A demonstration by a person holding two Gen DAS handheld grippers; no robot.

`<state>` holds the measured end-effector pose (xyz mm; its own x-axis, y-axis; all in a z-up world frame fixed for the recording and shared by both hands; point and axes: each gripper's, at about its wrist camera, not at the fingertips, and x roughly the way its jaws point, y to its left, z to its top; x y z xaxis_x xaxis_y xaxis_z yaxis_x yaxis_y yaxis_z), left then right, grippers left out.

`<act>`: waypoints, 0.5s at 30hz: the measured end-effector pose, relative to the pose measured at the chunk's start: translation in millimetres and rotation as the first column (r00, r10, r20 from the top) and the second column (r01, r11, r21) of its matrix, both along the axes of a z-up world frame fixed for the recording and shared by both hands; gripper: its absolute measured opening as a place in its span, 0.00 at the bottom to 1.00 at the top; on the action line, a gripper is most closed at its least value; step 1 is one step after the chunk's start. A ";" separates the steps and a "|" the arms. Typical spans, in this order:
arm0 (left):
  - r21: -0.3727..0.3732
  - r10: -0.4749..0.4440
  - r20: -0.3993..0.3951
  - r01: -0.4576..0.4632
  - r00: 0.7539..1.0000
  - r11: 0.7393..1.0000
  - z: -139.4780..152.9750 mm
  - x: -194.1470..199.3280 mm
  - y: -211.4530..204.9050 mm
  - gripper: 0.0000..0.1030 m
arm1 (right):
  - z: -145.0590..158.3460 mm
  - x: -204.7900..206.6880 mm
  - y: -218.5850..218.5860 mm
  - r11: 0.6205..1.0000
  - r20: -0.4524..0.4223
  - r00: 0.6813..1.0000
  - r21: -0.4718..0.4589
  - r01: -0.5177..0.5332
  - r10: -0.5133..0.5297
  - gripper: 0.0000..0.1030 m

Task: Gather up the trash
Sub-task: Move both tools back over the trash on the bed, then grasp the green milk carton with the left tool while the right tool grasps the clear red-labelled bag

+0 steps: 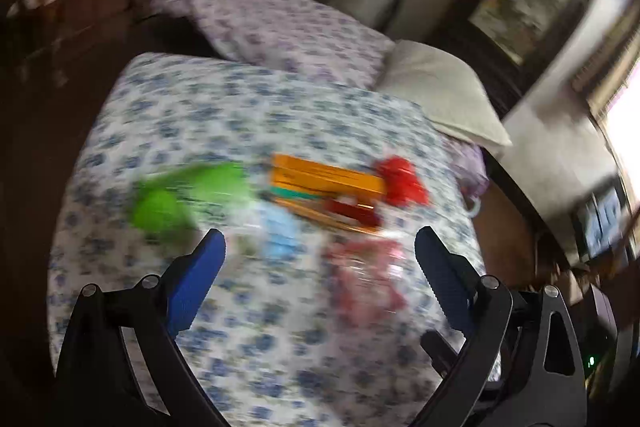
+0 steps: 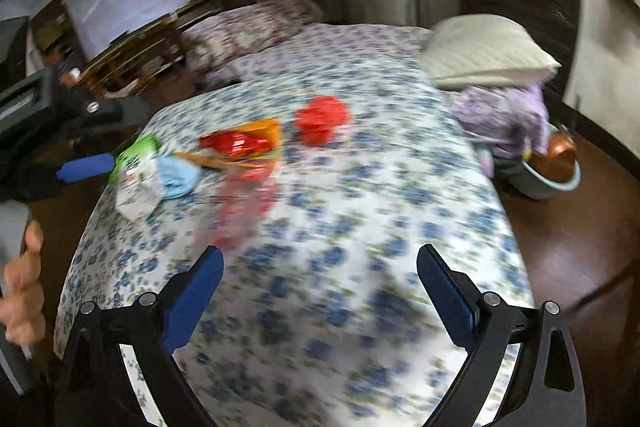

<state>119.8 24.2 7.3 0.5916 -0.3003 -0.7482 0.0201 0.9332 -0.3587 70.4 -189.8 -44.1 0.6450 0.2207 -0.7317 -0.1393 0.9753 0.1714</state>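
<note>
**Mia:** Trash is lying in a little heap on the bed (image 2: 360, 227), on the blue flower sheet. Why is it all in one spot?

**Dad:** I think it was left close together so both grippers can get to it. What is the biggest piece?

**Mia:** The orange box (image 1: 326, 175). It lies flat in the middle. Just beside it is the green bag (image 1: 188, 195), and on the other side a red crumpled wrapper (image 1: 402, 181).

**Dad:** And the smaller bits?

**Mia:** A shiny red packet (image 2: 236, 143) lies against the box. A light blue scrap (image 2: 176, 173) sits near the green bag. There is a see-through pink bag (image 1: 366, 279) too, but it is very blurry.

**Dad:** What are the grippers doing?

**Mia:** The left gripper (image 1: 320, 251) is over the heap. Its blue fingers (image 1: 196, 283) are spread wide with nothing between them. The right gripper (image 2: 320, 267) is spread wide too, and it holds nothing. It is further from the trash.

**Dad:** Wide fingers can fit around a piece. My guess is the left one goes first, since it is nearest.
</note>
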 end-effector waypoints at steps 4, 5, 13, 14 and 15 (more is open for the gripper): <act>-0.034 0.118 0.007 -0.118 0.993 0.992 -3.1 0.8 35.2 0.89 | -1.2 3.6 20.6 0.998 0.010 0.998 -0.004 -0.068 0.068 0.93; -0.049 0.149 0.013 -0.148 0.989 0.988 -3.5 0.5 43.8 0.89 | -1.9 4.9 28.7 0.996 0.007 0.996 -0.008 -0.094 0.094 0.93; -0.040 0.215 -0.043 -0.217 0.976 0.975 -18.2 3.9 61.0 0.89 | -15.9 29.4 58.8 0.988 -0.020 0.989 -0.052 -0.148 0.147 0.93; -0.037 0.216 -0.047 -0.218 0.975 0.975 -19.8 4.6 60.2 0.89 | -18.0 33.0 61.3 0.987 -0.029 0.989 -0.053 -0.150 0.148 0.93; -0.031 0.216 -0.053 -0.218 0.975 0.975 -21.3 5.4 60.4 0.89 | -19.5 36.0 63.5 0.987 -0.034 0.988 -0.051 -0.152 0.151 0.93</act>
<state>125.3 84.6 -14.0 0.6082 -0.1961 -0.7692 -0.2002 0.8998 -0.3877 106.4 -126.2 -63.6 0.5849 0.2744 -0.7633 -0.2817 0.9512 0.1261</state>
